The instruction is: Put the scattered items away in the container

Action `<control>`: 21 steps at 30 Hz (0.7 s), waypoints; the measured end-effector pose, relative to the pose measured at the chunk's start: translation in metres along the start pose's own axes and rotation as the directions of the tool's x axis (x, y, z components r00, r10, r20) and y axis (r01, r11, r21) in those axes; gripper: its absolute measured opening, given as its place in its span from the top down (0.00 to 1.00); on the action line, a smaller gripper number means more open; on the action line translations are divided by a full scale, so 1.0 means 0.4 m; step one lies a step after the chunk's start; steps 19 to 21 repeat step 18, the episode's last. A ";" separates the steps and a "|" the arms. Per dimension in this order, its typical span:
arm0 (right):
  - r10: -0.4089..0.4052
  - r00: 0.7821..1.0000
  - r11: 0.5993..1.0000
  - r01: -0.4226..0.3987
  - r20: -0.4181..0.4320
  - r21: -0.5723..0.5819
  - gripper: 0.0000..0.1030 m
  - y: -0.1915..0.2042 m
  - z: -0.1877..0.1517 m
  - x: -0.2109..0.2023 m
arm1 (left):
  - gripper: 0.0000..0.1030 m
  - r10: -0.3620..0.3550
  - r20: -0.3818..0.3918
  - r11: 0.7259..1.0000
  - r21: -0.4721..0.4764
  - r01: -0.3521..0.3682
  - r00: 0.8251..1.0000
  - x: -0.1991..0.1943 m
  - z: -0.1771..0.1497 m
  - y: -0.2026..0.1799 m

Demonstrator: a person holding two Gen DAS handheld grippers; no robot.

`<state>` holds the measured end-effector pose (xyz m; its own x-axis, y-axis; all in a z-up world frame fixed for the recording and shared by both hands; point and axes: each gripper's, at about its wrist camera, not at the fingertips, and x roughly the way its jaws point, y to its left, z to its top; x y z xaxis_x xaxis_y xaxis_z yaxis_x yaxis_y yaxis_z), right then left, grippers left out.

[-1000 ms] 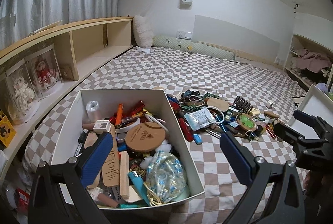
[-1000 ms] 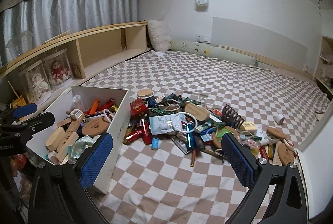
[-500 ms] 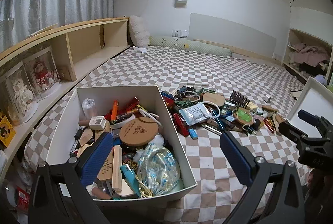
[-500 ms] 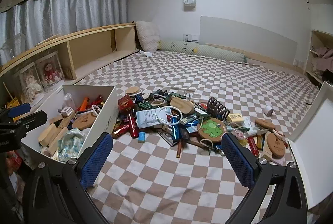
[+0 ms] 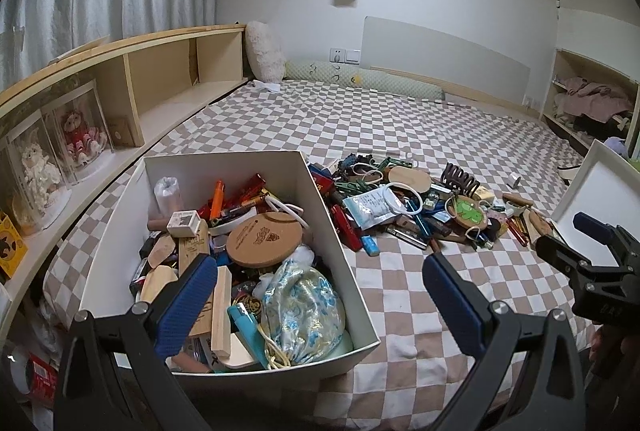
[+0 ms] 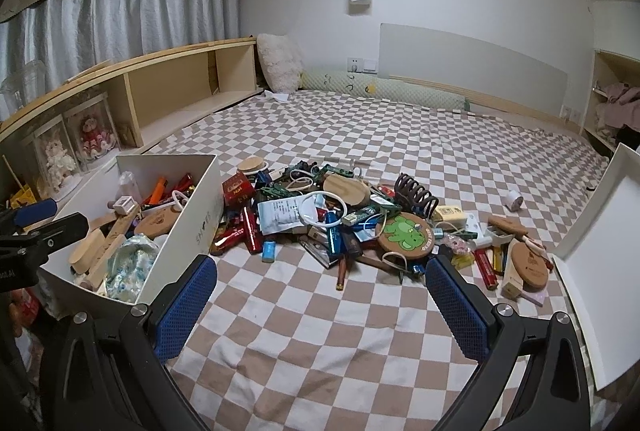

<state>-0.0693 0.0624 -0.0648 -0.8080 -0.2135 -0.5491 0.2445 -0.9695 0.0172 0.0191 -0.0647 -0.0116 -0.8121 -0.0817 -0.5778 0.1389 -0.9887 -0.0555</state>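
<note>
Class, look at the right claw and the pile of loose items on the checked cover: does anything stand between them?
Nothing visible does. The right claw is open and empty, with only bare checked cover between it and the pile.

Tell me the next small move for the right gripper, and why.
Probably ease the right gripper forward and down toward the blue lighter at the pile's near edge: it lies apart on bare sheet, the jaws are open and empty, and the white box sits close by.
</note>
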 end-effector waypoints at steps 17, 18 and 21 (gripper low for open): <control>0.001 1.000 1.000 -0.001 -0.008 0.003 0.00 0.000 -0.001 0.005 | 0.00 -0.011 -0.007 1.000 -0.001 0.011 1.000 0.005 -0.010 -0.003; 0.002 1.000 1.000 -0.002 -0.008 0.004 0.00 -0.001 -0.001 0.005 | 0.00 -0.010 -0.007 1.000 0.002 0.010 1.000 0.005 -0.010 -0.004; 0.002 1.000 1.000 -0.002 -0.008 0.004 0.00 -0.001 -0.001 0.005 | 0.00 -0.010 -0.007 1.000 0.002 0.010 1.000 0.005 -0.010 -0.004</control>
